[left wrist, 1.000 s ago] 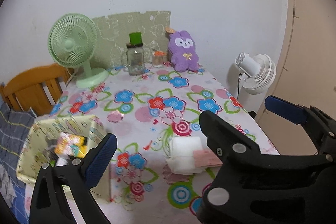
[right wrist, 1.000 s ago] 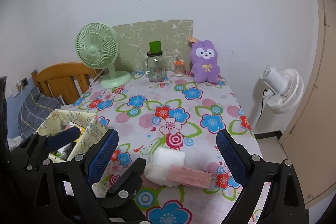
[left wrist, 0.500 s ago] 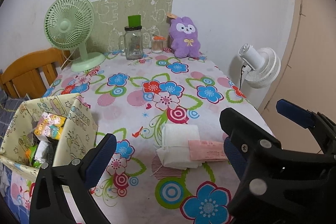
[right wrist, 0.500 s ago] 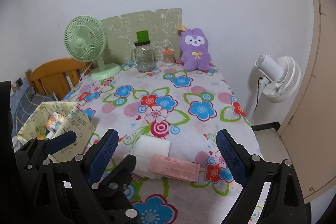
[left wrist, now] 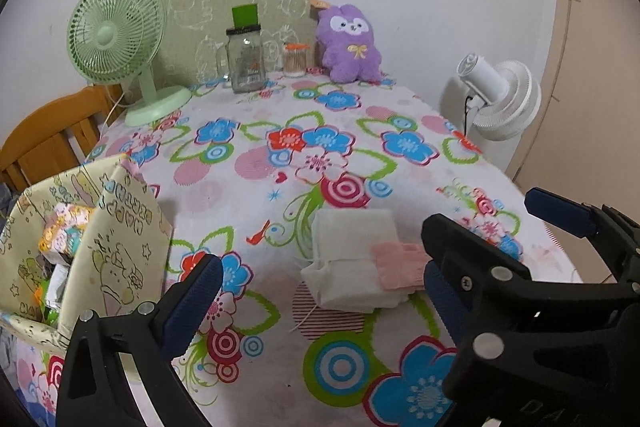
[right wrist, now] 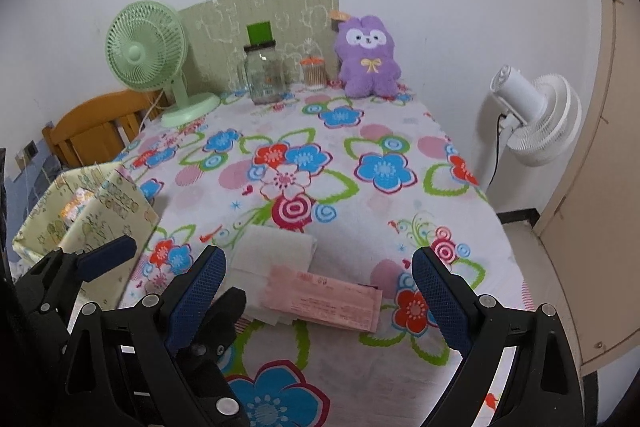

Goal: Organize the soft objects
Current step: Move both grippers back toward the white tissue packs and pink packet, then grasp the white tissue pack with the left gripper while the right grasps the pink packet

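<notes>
Left wrist view: the left hand-held gripper [left wrist: 316, 291] is spread, empty. A fabric bin [left wrist: 120, 227] at 9 o'clock holds colourful packets [left wrist: 66, 231]. The white folded cloth [left wrist: 352, 251] lies mid-counter [left wrist: 280, 155].

Right wrist view: the right hand-held gripper [right wrist: 318, 297] is spread above the cloth [right wrist: 276, 251] and a pink packet [right wrist: 332, 301]; the bin [right wrist: 112, 203] sits at 9 o'clock.

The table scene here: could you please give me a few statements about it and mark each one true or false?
1. A pink packet lies on top of the white folded cloth. True.
2. The right claw is shut on the packet. False: it is open, holding nothing.
3. The purple plush toy sits inside the yellow box. False: it sits at the far edge of the table, by the wall.
4. The green fan stands on the table. True.
5. The left claw is open. True.
</notes>
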Demonstrator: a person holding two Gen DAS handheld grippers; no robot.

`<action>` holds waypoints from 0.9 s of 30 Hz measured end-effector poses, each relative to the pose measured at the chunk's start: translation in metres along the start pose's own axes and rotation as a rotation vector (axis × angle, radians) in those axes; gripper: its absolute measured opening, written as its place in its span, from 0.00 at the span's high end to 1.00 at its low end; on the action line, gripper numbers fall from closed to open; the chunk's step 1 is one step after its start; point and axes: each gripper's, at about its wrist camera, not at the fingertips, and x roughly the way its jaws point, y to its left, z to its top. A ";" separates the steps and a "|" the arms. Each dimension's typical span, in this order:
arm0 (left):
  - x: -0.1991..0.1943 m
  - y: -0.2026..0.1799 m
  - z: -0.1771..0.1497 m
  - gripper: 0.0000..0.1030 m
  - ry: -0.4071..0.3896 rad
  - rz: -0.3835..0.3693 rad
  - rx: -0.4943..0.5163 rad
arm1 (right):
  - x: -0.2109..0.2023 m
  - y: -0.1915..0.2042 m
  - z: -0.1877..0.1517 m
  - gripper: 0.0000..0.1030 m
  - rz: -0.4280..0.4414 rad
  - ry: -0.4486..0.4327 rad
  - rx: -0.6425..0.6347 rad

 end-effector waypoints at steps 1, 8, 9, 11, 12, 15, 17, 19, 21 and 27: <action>0.002 0.000 -0.002 0.02 -0.003 0.007 0.006 | 0.003 0.000 -0.001 0.07 0.001 0.006 0.001; 0.019 -0.007 -0.015 0.02 0.027 0.005 0.071 | 0.025 -0.004 -0.012 0.07 0.010 0.066 0.000; 0.021 -0.008 -0.015 0.02 0.033 0.002 0.073 | 0.028 -0.004 -0.013 0.07 0.012 0.072 -0.003; 0.025 -0.010 -0.016 0.02 0.045 -0.003 0.076 | 0.033 -0.004 -0.015 0.07 0.013 0.087 -0.010; 0.028 -0.011 -0.017 0.02 0.050 -0.005 0.079 | 0.035 -0.004 -0.017 0.07 0.016 0.093 -0.012; 0.034 -0.015 -0.019 0.02 0.061 -0.011 0.092 | 0.042 -0.006 -0.021 0.07 0.016 0.115 -0.010; 0.039 -0.018 -0.020 0.02 0.069 -0.011 0.103 | 0.048 -0.009 -0.023 0.07 0.013 0.130 -0.004; 0.043 -0.021 -0.021 0.02 0.078 -0.015 0.112 | 0.054 -0.013 -0.024 0.07 0.003 0.152 0.002; 0.048 -0.025 -0.021 0.02 0.084 -0.017 0.121 | 0.059 -0.016 -0.025 0.08 -0.006 0.168 0.008; 0.057 -0.029 -0.017 0.02 0.091 -0.002 0.128 | 0.070 -0.024 -0.025 0.08 -0.016 0.188 0.018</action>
